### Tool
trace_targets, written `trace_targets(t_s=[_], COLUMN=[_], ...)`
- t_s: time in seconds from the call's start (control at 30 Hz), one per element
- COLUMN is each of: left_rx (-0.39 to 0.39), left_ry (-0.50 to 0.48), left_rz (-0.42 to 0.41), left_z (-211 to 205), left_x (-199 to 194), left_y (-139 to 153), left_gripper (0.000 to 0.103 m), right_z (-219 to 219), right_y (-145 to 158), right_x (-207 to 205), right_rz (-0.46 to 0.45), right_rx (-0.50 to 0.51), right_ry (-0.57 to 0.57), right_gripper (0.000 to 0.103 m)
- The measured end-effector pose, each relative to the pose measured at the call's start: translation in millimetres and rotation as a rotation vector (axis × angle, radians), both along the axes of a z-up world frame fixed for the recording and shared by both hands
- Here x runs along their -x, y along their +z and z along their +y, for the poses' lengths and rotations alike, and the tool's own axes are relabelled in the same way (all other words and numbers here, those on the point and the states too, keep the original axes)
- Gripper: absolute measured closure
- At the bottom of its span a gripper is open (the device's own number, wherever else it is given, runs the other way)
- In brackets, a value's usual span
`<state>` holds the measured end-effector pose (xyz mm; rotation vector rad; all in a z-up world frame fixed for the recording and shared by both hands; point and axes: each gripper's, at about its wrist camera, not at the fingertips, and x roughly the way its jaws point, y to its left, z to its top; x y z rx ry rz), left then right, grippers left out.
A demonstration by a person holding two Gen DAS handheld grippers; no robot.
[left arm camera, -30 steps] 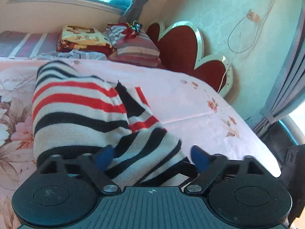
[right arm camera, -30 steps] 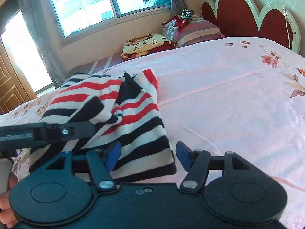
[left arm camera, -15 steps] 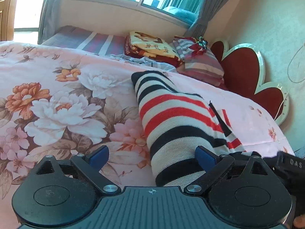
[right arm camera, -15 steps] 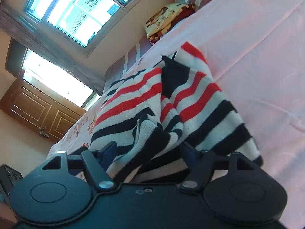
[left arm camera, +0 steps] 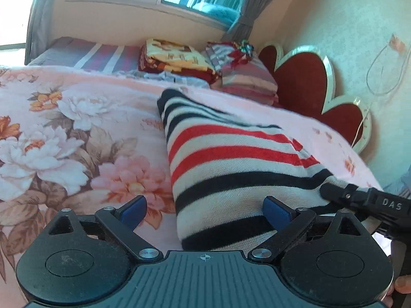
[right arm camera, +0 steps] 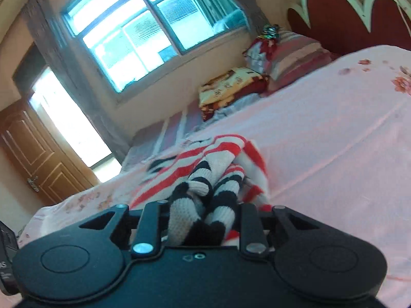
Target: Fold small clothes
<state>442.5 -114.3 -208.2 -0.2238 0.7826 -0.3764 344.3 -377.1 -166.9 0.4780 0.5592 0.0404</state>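
Striped sweater (left arm camera: 239,169) lies on the bed (left arm camera: 77,133). The right hand-held gripper (right arm camera: 203,220) pinches a bunched edge at six o'clock, likely to carry a fold; the left hand-held gripper (left arm camera: 205,209) gapes wide, straddling the near hem.

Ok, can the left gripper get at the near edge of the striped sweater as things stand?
Probably yes. The left gripper is open, and the striped sweater has its near edge already lying between its fingers, with nothing in the way. The right gripper grips a bunched fold.
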Motion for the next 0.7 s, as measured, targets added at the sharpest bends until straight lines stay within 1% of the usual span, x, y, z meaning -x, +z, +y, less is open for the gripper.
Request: trace_targets(t_s=[0.03, 0.07, 0.1, 0.13, 0.17, 0.23, 0.33, 0.37, 0.43, 0.5, 0.57, 0.6, 0.63, 0.67, 0.7], left_rx=[-0.03, -0.038, -0.022, -0.025, -0.029, -0.029, -0.034, -0.04, -0.056, -0.061, -0.081, -0.075, -0.067, -0.061, -0.055], left_ry=[-0.007, -0.012, -0.004, 0.003, 0.004, 0.001, -0.018, -0.031, -0.045, -0.039, -0.046, -0.056, -0.056, -0.05, -0.042], left_rz=[0.031, 0.053, 0.047, 0.041, 0.041, 0.052, 0.039, 0.037, 0.043, 0.034, 0.034, 0.04, 0.027, 0.005, -0.013], left_z=[-6.2, -9.5, -8.4, -7.9, -7.6, -5.2, -1.6, -1.2, -3.8, -5.6, -9.4, -8.6, -5.9, -2.7, 0.4], left_x=[-1.1, -1.6, 0.8, 2.2, 2.7, 4.4, 14.2, 16.9, 22.5, 25.0, 26.5, 27.2, 29.3, 31.2, 31.0], left_y=[-8.9, -17.9, -21.8, -21.8, -20.5, -15.4, -8.3, -9.4, -16.8, -23.5, -19.6, -15.2, -9.2, -2.7, 3.6], left_gripper=[0.007, 0.006, 0.005, 0.003, 0.003, 0.003, 0.003, 0.003, 0.003, 0.002, 0.002, 0.002, 0.002, 0.002, 0.002], right_z=[-5.7, -9.7, -10.9, -9.7, -9.0, -10.4, -15.9, -16.3, -16.2, -19.9, -27.5, -28.4, -27.1, -25.4, -24.6], right_y=[-15.9, -33.5, -45.0, -44.3, -39.8, -28.8, -19.8, -21.7, -27.7, -35.6, -47.0, -46.5, -41.8, -34.4, -25.7], right_x=[-2.8, -6.0, -3.2, 2.5, 5.2, 12.8, 30.4, 36.0, 45.2, 48.0, 44.8, 45.1, 45.2, 46.1, 49.7], right_rz=[0.064, 0.145, 0.167, 0.15, 0.155, 0.145, 0.142, 0.16, 0.175, 0.191, 0.217, 0.218, 0.221, 0.219, 0.202], right_rx=[0.002, -0.006, -0.013, -0.004, -0.003, -0.017, -0.023, -0.023, -0.005, 0.006, -0.032, -0.05, -0.043, 0.002, 0.052], right_ry=[-0.007, 0.003, 0.011, 0.013, 0.01, 0.004, 0.003, 0.006, -0.004, -0.044, -0.071, -0.077, -0.079, -0.095, -0.108], right_gripper=[0.078, 0.078, 0.078, 0.076, 0.073, 0.065, 0.062, 0.065, 0.077, 0.084, 0.086, 0.086, 0.079, 0.07, 0.064])
